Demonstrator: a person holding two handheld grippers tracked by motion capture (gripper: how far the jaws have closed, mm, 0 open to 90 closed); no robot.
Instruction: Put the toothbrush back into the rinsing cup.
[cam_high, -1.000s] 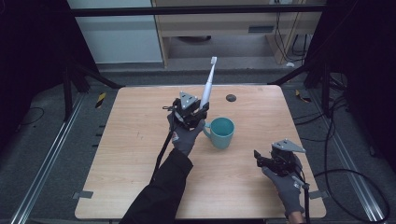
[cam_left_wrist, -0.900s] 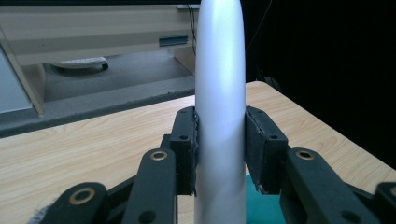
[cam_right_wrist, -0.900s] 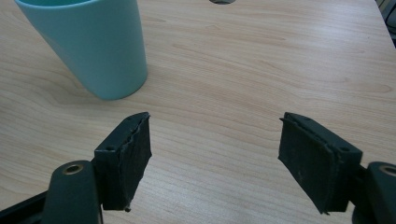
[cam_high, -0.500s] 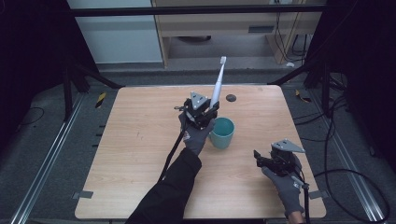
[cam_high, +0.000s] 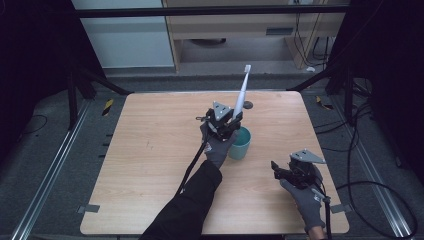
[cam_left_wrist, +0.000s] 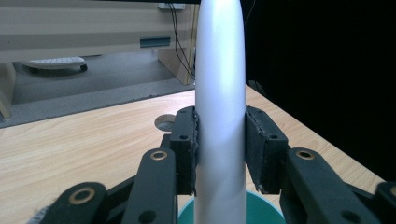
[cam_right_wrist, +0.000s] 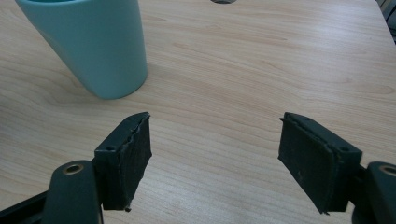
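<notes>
Toothbrush (cam_high: 242, 95) stands clamped upright in your left tongs (cam_high: 226, 123) just above the teal cup (cam_high: 240, 145); lower it straight inside before loosening, leaving your empty, gaping right tongs (cam_high: 278, 170) aside.

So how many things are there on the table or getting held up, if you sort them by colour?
White: 1, the electric toothbrush, held upright in the left hand-held gripper above the cup.
Teal: 1, the cup, standing on the table.
Total: 2 things.
</notes>
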